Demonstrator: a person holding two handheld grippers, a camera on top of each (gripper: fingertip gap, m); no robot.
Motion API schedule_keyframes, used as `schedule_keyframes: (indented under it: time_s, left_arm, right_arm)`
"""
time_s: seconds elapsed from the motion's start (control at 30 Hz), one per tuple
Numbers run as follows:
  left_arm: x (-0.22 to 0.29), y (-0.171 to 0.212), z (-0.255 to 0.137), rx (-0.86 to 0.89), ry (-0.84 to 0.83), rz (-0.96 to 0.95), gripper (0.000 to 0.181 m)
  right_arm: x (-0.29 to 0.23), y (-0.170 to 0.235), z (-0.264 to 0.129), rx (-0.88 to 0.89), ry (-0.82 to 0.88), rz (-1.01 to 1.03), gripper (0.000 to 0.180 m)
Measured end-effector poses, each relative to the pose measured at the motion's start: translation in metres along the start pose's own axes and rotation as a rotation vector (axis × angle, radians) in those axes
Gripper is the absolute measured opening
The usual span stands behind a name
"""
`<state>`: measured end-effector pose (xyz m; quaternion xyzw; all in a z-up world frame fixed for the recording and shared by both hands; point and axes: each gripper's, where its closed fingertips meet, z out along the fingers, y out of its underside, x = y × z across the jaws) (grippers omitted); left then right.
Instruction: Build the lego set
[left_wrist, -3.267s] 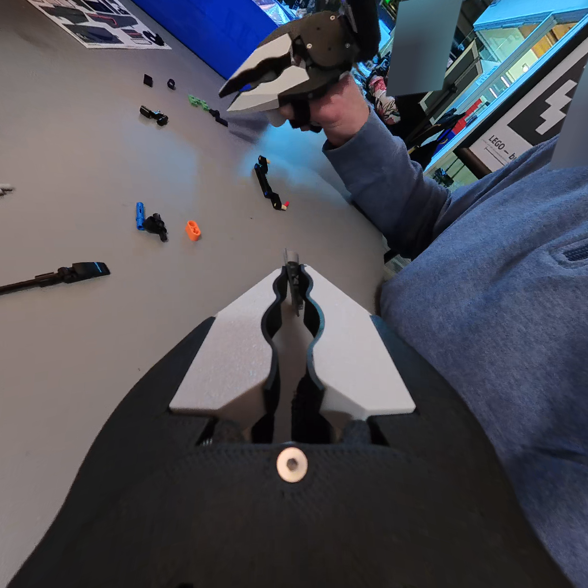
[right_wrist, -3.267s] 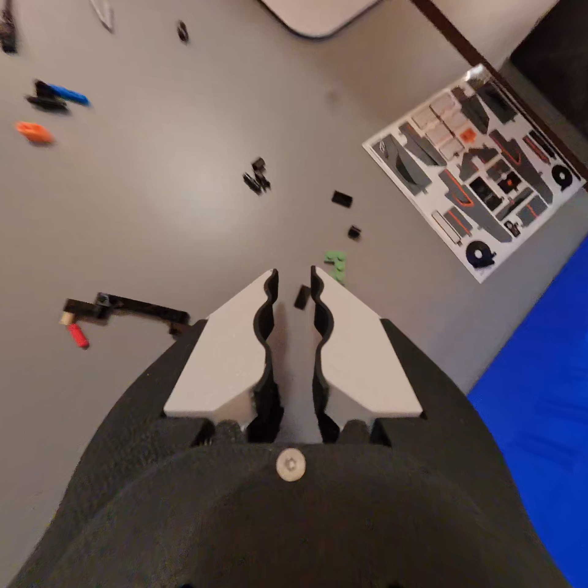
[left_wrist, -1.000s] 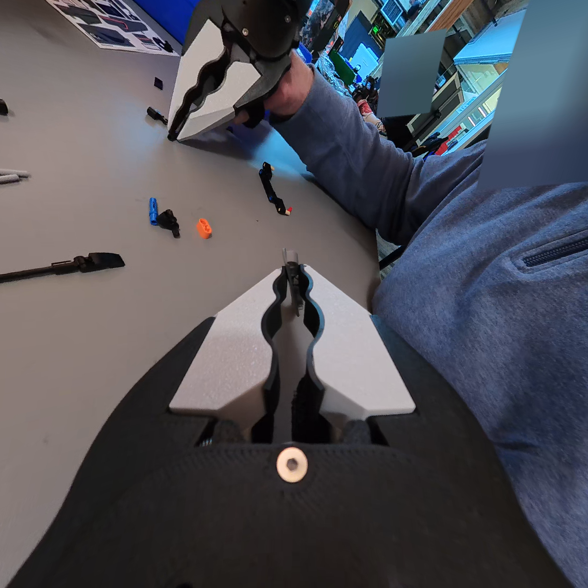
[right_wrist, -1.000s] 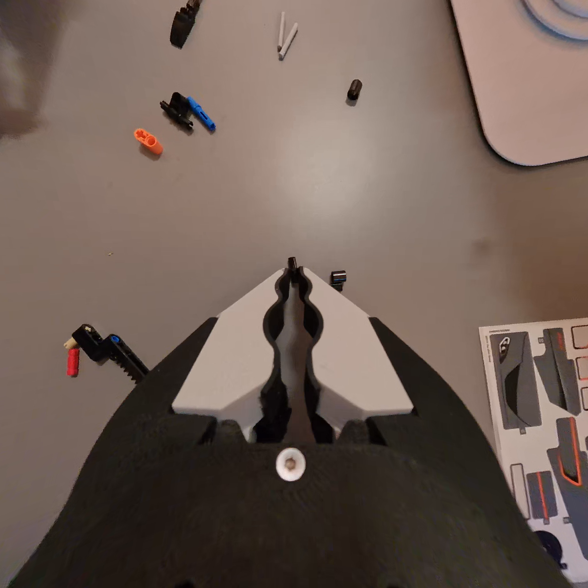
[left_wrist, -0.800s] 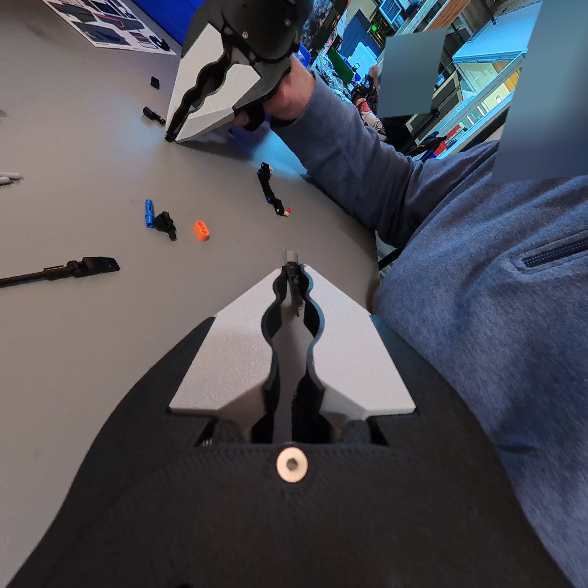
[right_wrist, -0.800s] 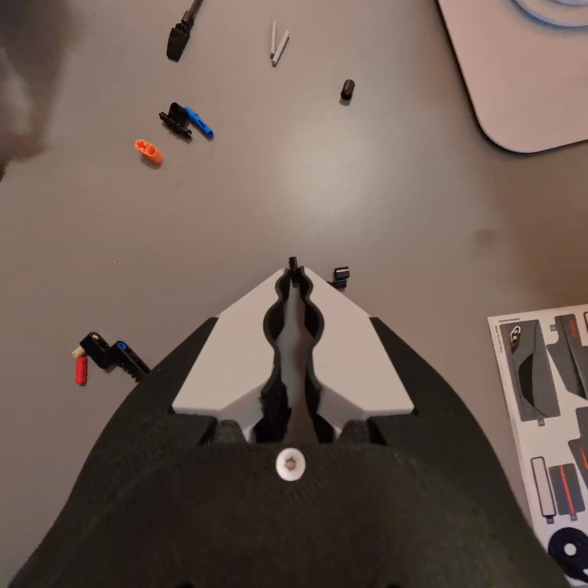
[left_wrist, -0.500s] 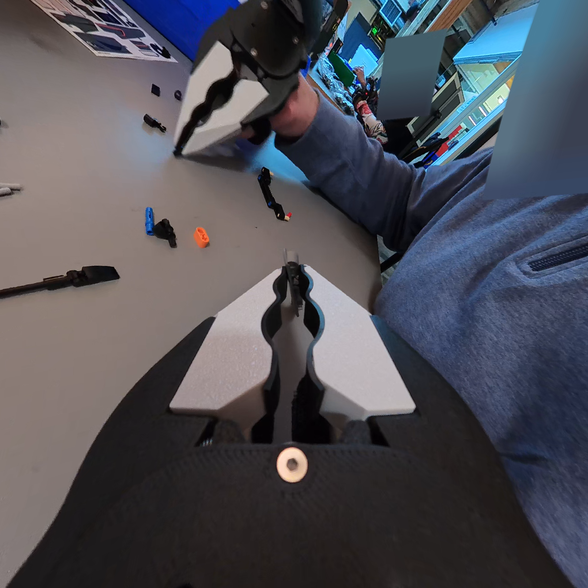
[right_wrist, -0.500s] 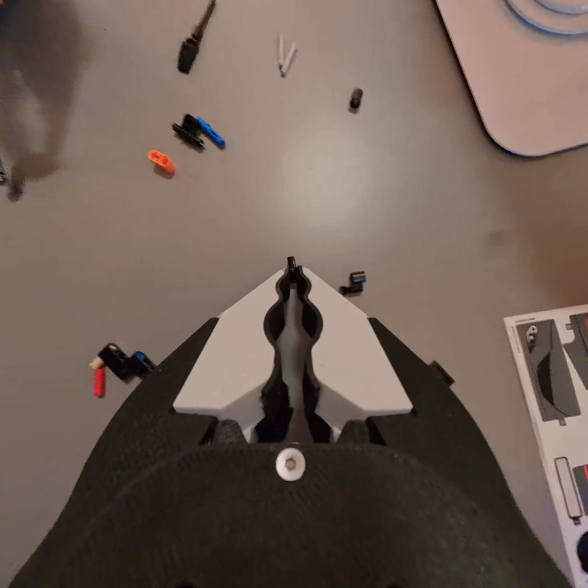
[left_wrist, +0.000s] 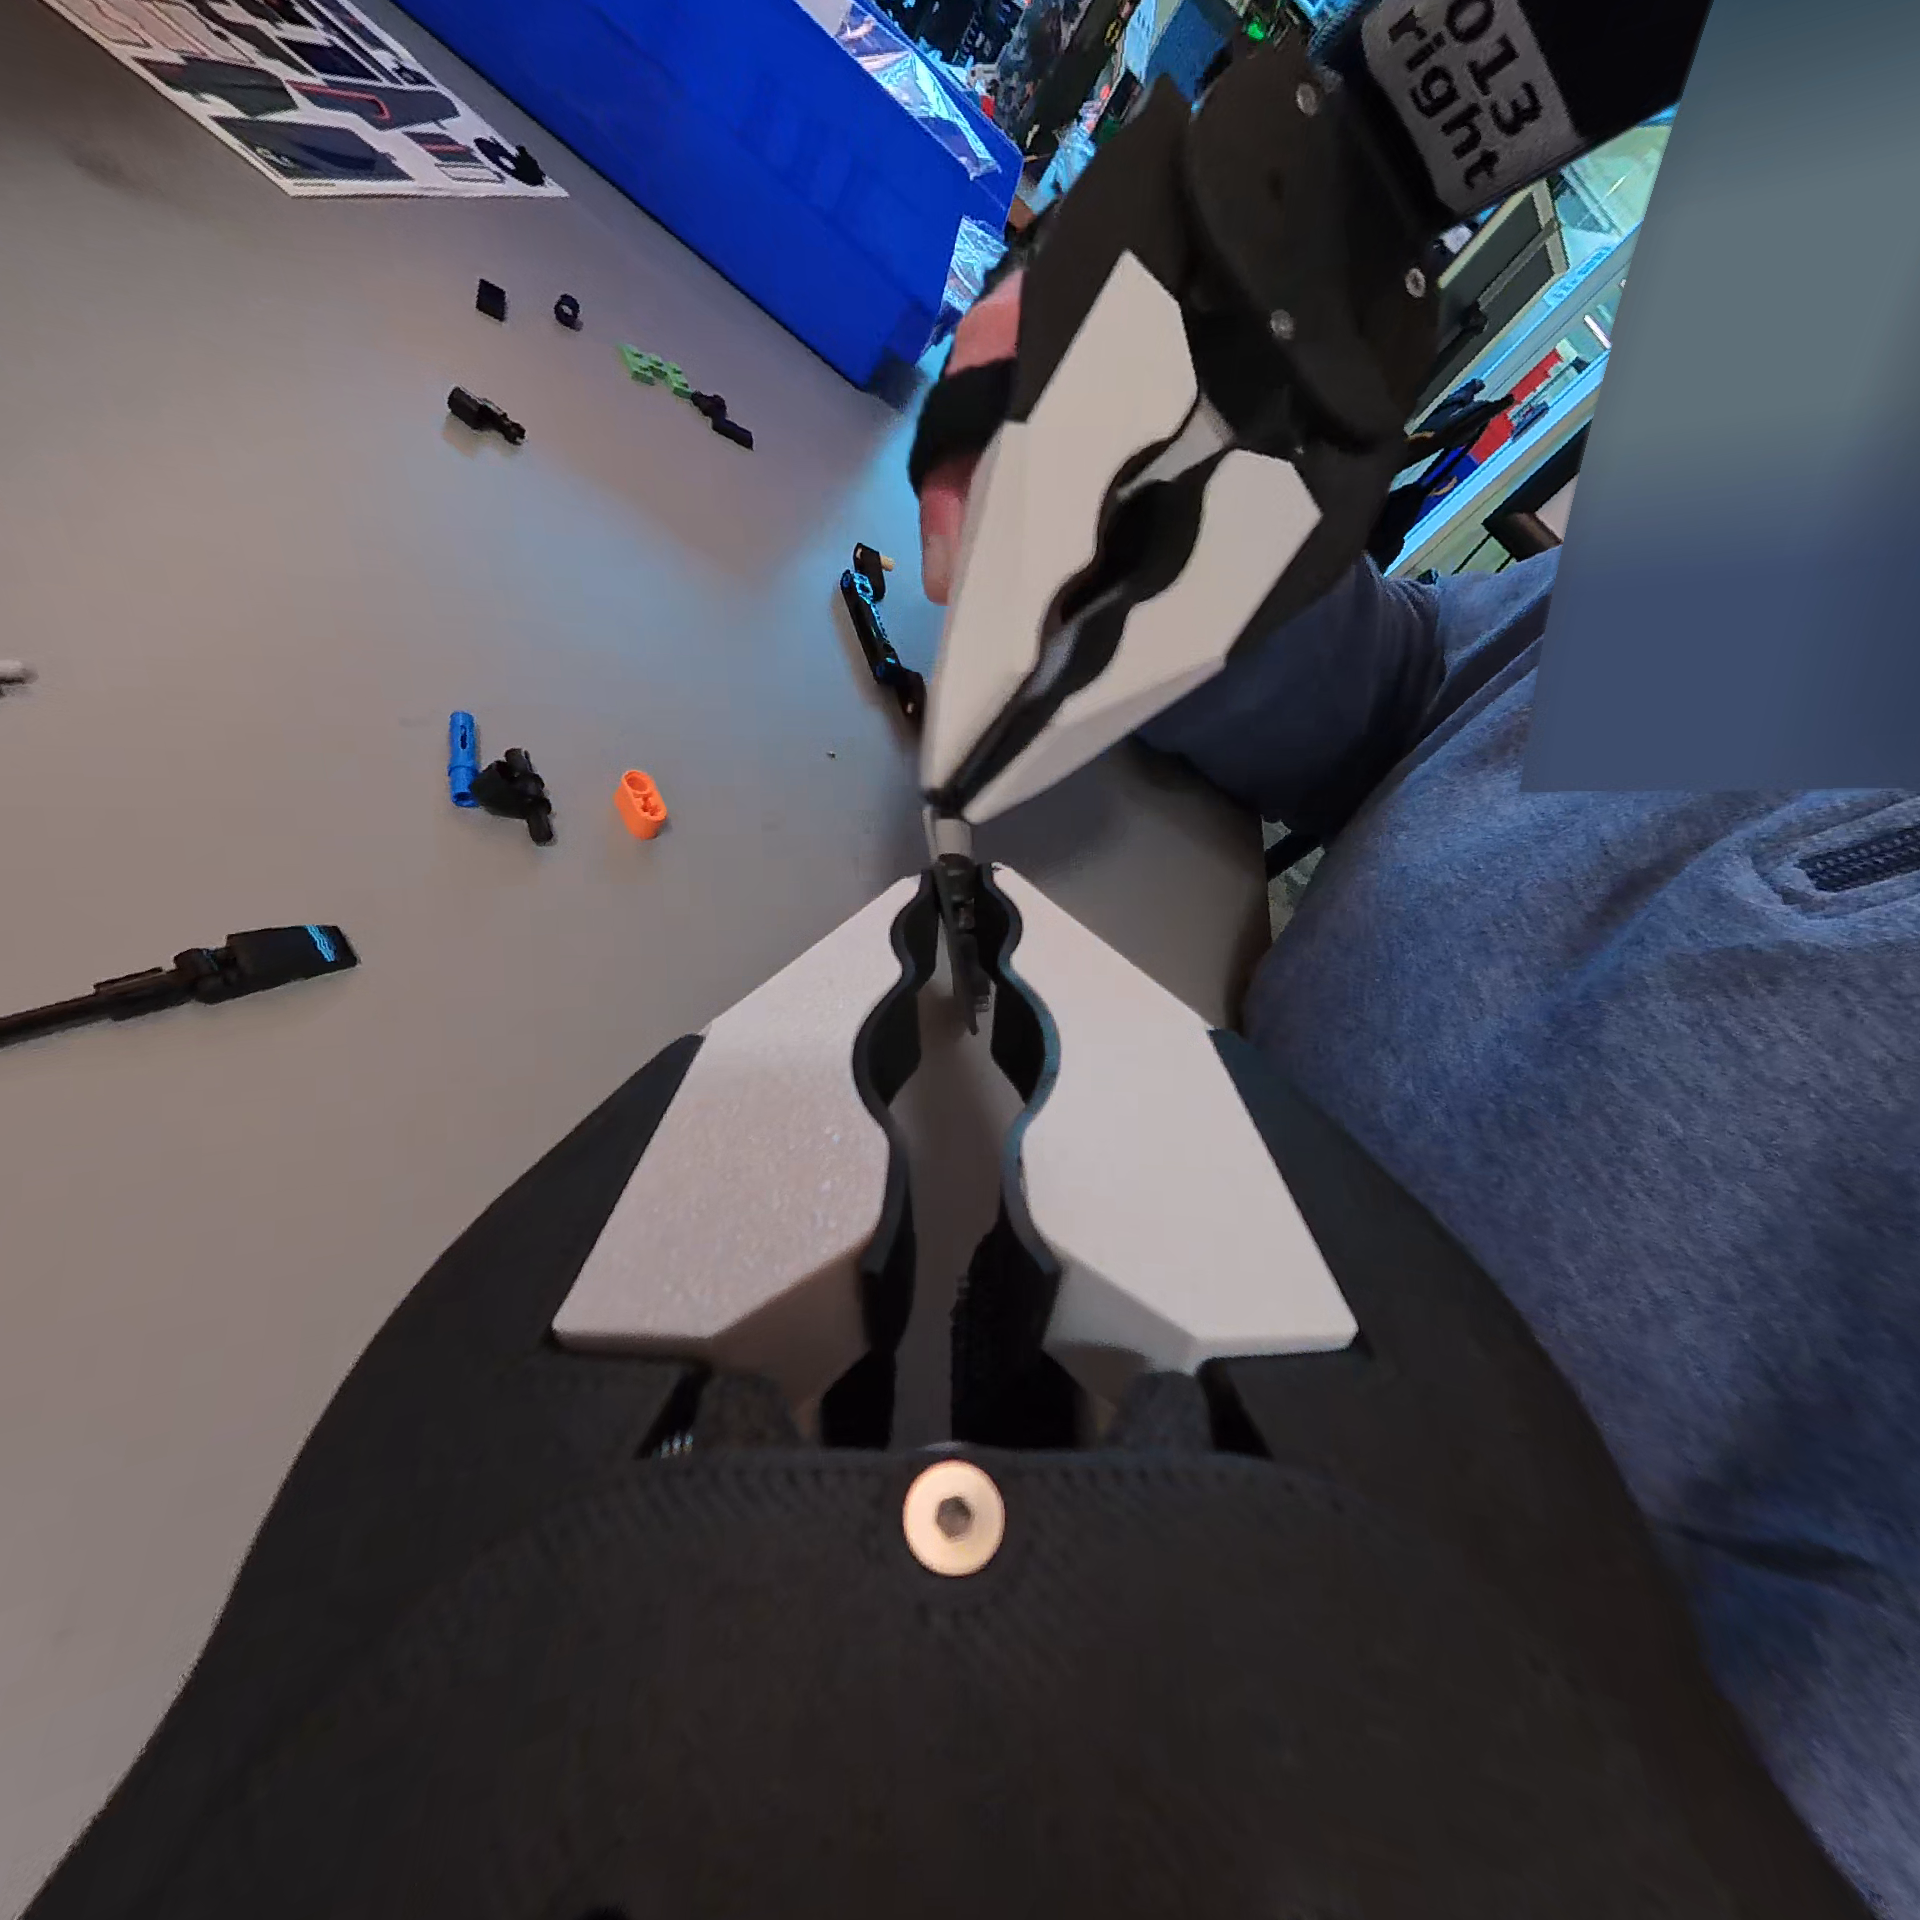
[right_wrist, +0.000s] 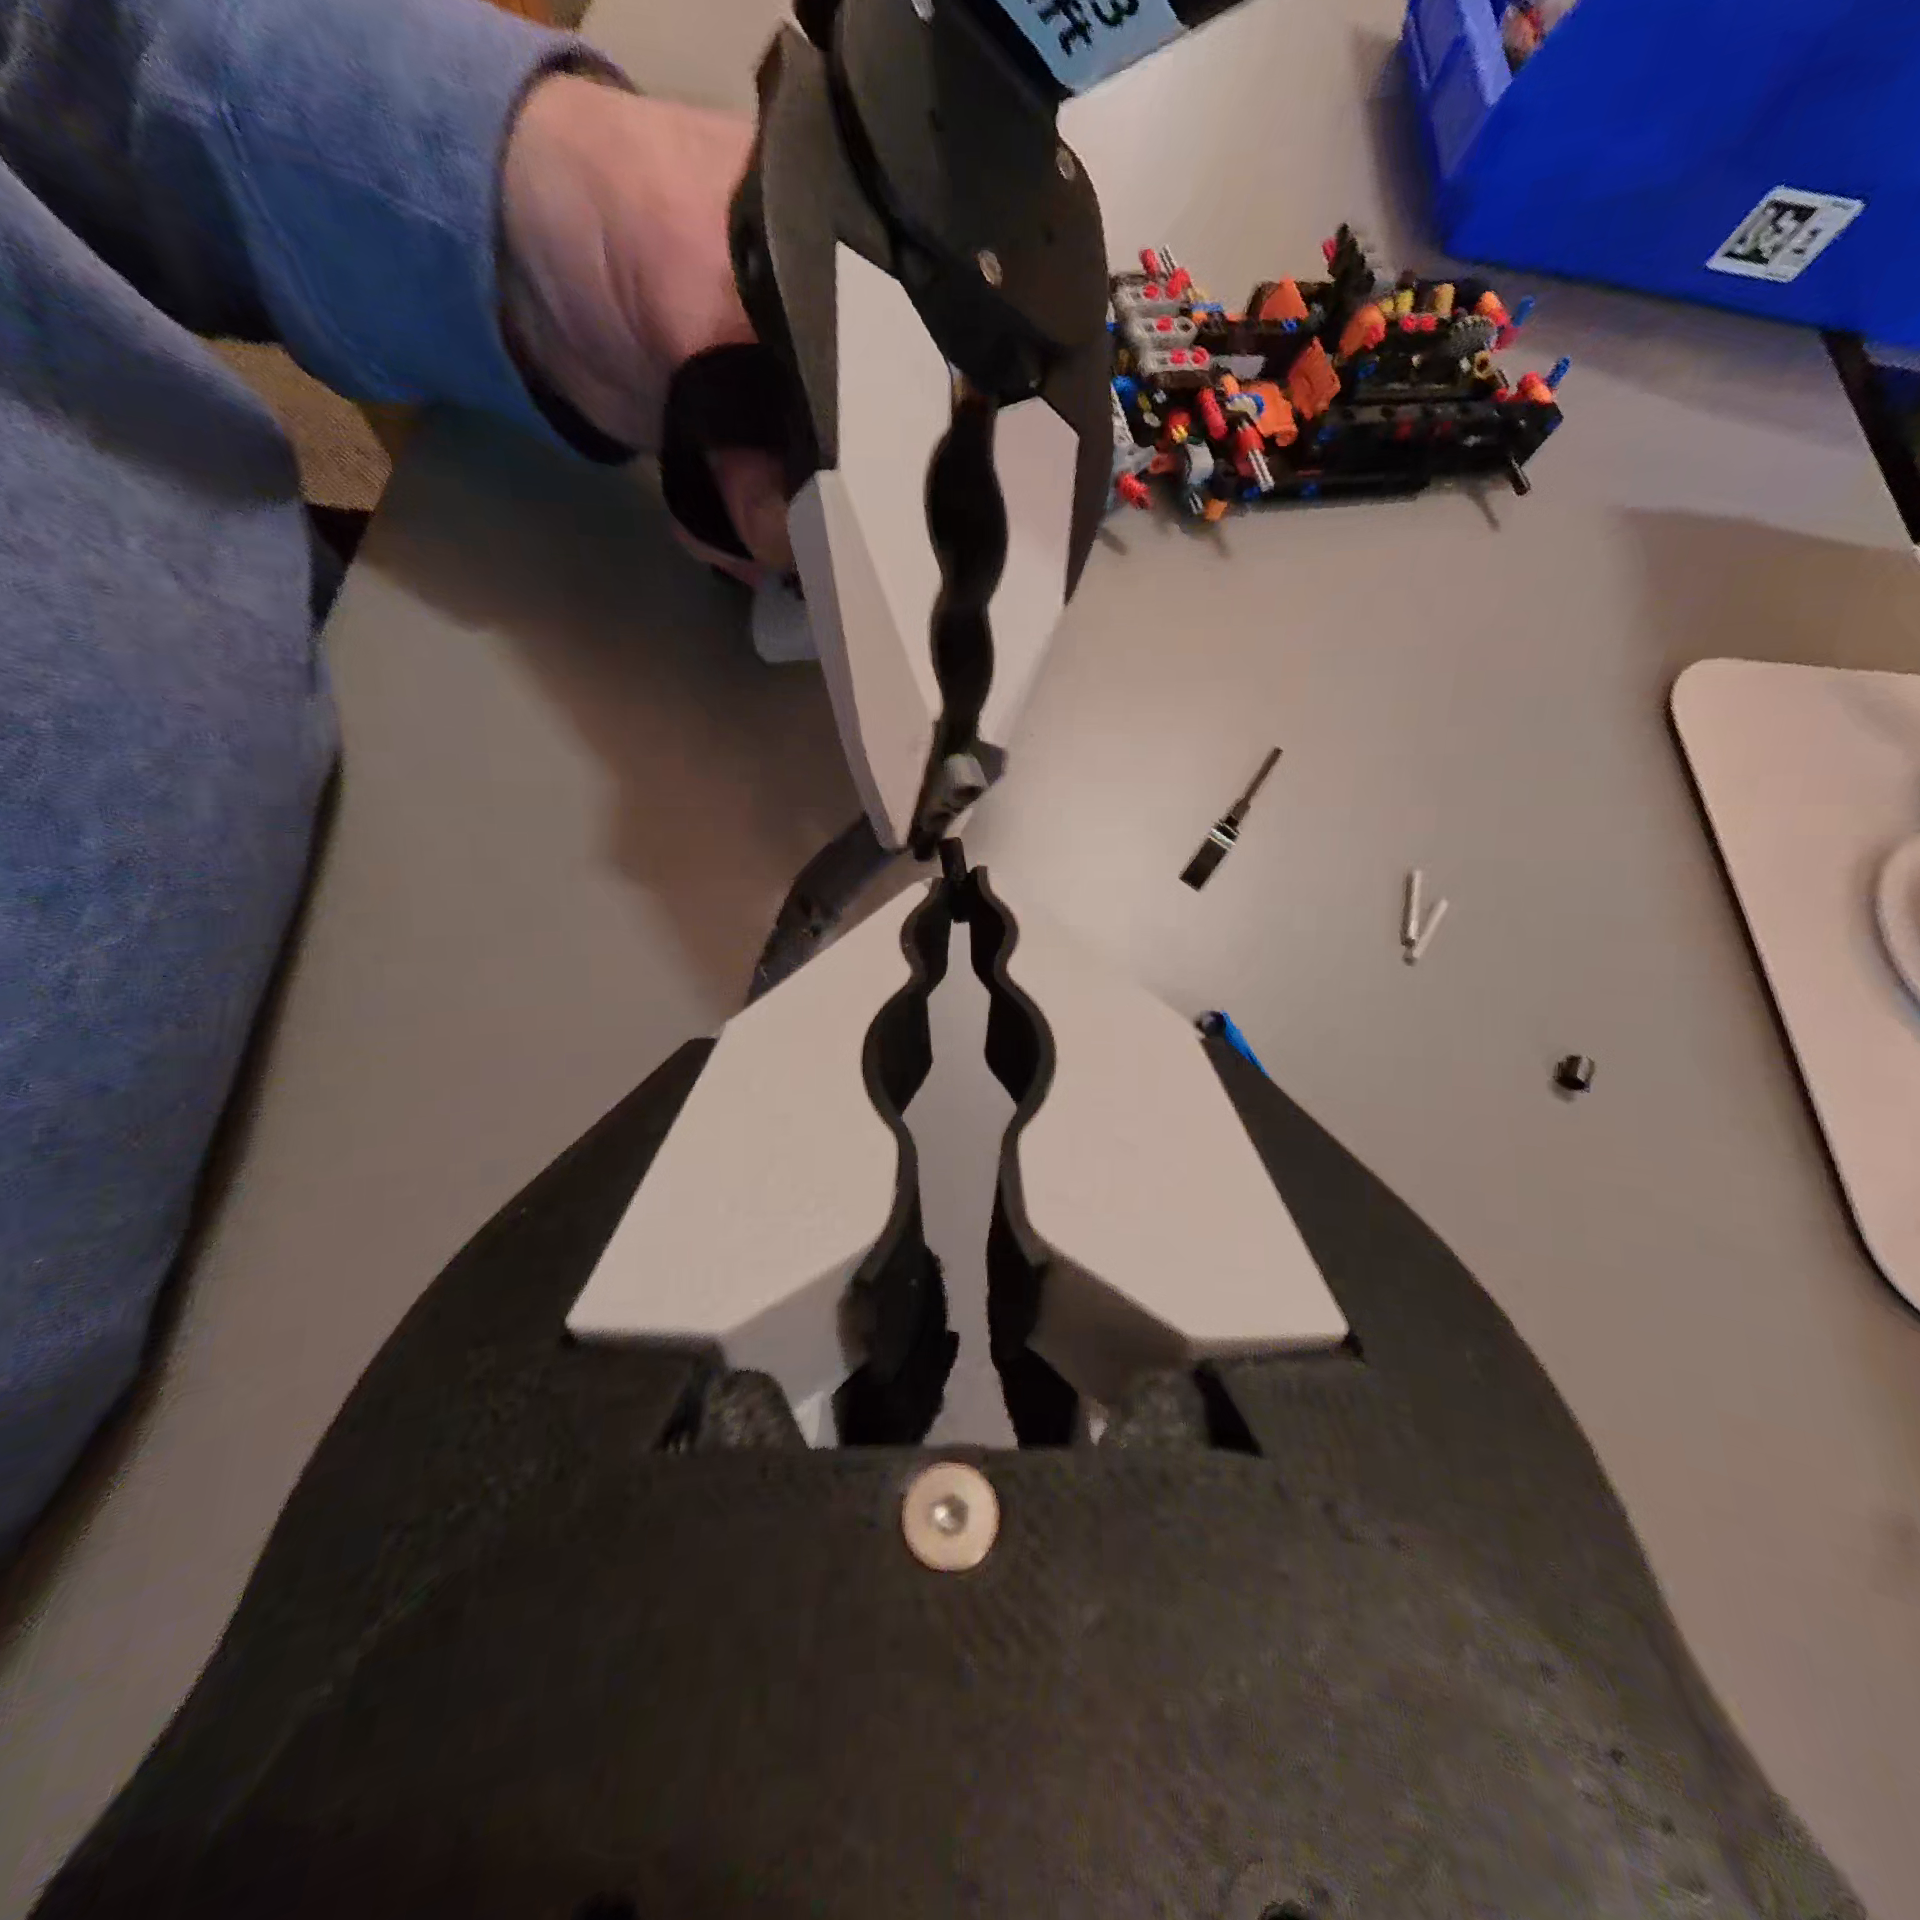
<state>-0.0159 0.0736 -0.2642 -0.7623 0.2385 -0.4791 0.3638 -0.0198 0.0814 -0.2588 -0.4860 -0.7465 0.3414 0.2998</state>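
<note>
My left gripper (left_wrist: 954, 883) is shut on a small grey-and-black lego piece (left_wrist: 952, 834) whose grey end sticks out past the tips. My right gripper (right_wrist: 953, 894) is shut on a small black pin (right_wrist: 952, 858). The two grippers meet tip to tip above the table's near edge. The pin touches or nearly touches the grey piece (right_wrist: 961, 777); I cannot tell which. The right gripper (left_wrist: 940, 798) comes in from the upper right in the left wrist view. The left gripper (right_wrist: 930, 831) comes down from the top in the right wrist view.
Loose parts on the grey table: orange connector (left_wrist: 641, 803), blue pin with black connector (left_wrist: 499, 774), black axle assembly (left_wrist: 208, 971), black beam (left_wrist: 881, 634), green piece (left_wrist: 655, 366). Also a sticker sheet (left_wrist: 301, 114), blue bin (left_wrist: 727, 177), part-built model (right_wrist: 1320, 374) and pale mat (right_wrist: 1818, 935). Only a small space, under 4 cm, lies between the two pairs of fingers.
My right gripper closed on the black pin at the table, lifted it and swung it over to my left gripper's tips. The left gripper kept hold of its piece and stayed put.
</note>
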Motion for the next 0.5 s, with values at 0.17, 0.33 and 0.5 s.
schedule_keyframes:
  time_s: [0.17,0.33,0.5]
  left_arm:
    - [0.0001,-0.0005,0.0011,0.001,0.002,0.001,0.005]
    - [-0.0010,0.0002,0.0022,-0.010,-0.003,0.004,0.005]
    - [-0.0015,-0.0003,0.0028,-0.012,0.000,0.004,0.005]
  right_arm:
    - [-0.0024,-0.0038,0.0006,0.008,0.017,-0.017,0.001]
    - [-0.0015,-0.0013,0.0026,-0.027,0.059,-0.066,0.001]
    - [0.0001,0.0014,0.0034,-0.076,0.109,-0.134,0.001]
